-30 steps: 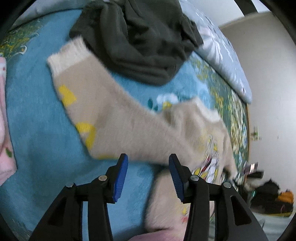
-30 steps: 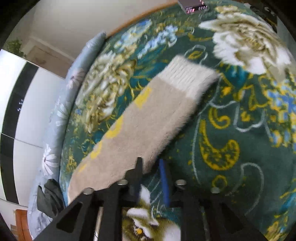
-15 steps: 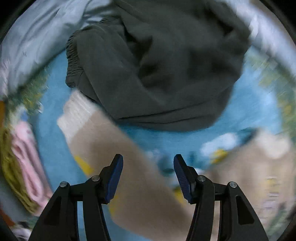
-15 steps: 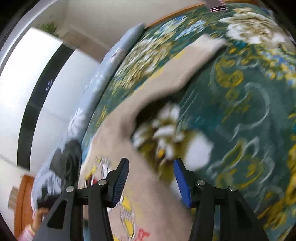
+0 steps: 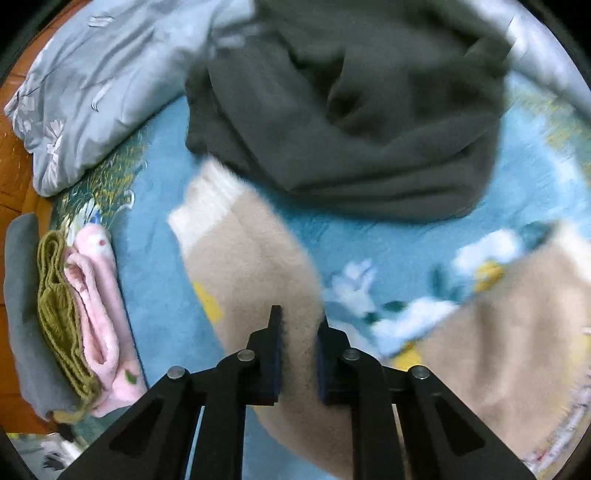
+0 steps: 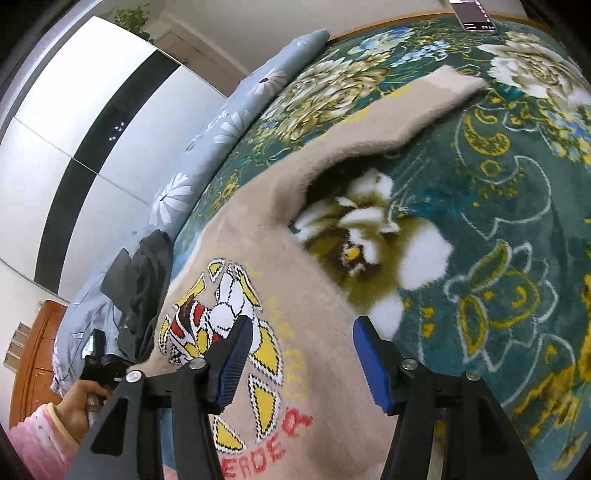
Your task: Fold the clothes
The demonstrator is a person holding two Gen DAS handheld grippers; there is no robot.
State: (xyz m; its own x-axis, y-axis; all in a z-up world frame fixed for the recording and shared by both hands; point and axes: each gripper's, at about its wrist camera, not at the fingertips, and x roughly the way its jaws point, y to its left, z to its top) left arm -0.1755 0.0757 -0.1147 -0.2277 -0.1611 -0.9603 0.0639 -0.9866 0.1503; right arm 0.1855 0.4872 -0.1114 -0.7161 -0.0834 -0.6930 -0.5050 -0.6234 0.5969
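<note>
A beige fuzzy sweater (image 6: 280,236) with a yellow, red and white print lies spread on the floral blanket. Its left sleeve (image 5: 236,243), with a white cuff, runs up the left wrist view. My left gripper (image 5: 298,325) is shut on that sleeve, with cloth pinched between the blue pads. My right gripper (image 6: 303,354) is open and empty above the sweater's chest, near the right armpit. The right sleeve (image 6: 417,107) stretches away towards the far corner.
A dark grey garment (image 5: 351,110) lies heaped just beyond the left cuff. A stack of folded clothes (image 5: 74,314), pink, olive and grey, sits at the left. A pale blue quilt (image 5: 103,81) lines the bed's far side. A phone (image 6: 474,16) lies near the blanket's far edge.
My left gripper has come down on the left sleeve and closed on it. My right gripper let go of the right sleeve, opened, and drew back over the sweater's chest.
</note>
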